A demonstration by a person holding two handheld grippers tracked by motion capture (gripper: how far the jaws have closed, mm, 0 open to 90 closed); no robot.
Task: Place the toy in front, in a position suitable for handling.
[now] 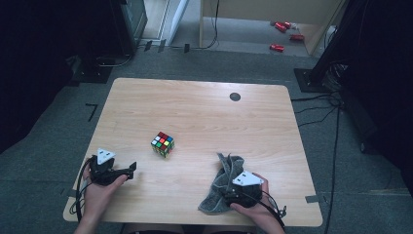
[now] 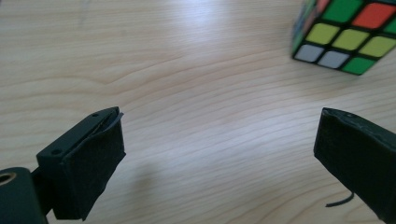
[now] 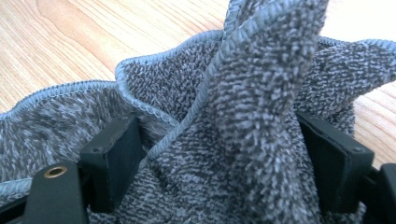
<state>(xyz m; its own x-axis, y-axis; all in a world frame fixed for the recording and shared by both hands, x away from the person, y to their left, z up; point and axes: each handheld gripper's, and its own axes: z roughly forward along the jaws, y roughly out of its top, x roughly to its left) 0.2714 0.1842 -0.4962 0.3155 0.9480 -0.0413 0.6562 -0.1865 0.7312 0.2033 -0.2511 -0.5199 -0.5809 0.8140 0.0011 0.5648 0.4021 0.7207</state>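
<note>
A scrambled colour cube [image 1: 163,144] stands on the wooden table [image 1: 204,107], left of centre. My left gripper [image 1: 130,171] rests low at the front left, a short way short of the cube, its jaws wide open on bare wood. In the left gripper view [image 2: 219,135] the cube [image 2: 345,37] sits ahead at the upper right. A grey terry cloth [image 1: 221,183] lies bunched at the front right. My right gripper [image 1: 233,189] is buried in it. In the right gripper view [image 3: 219,158] an upright fold of the cloth [image 3: 261,93] is squeezed between both black pads.
A small dark round disc [image 1: 235,96] sits near the table's far edge. Cables [image 1: 336,141] run along the floor to the right of the table. Red objects [image 1: 282,27] lie on the floor far behind, and dark equipment stands at both sides.
</note>
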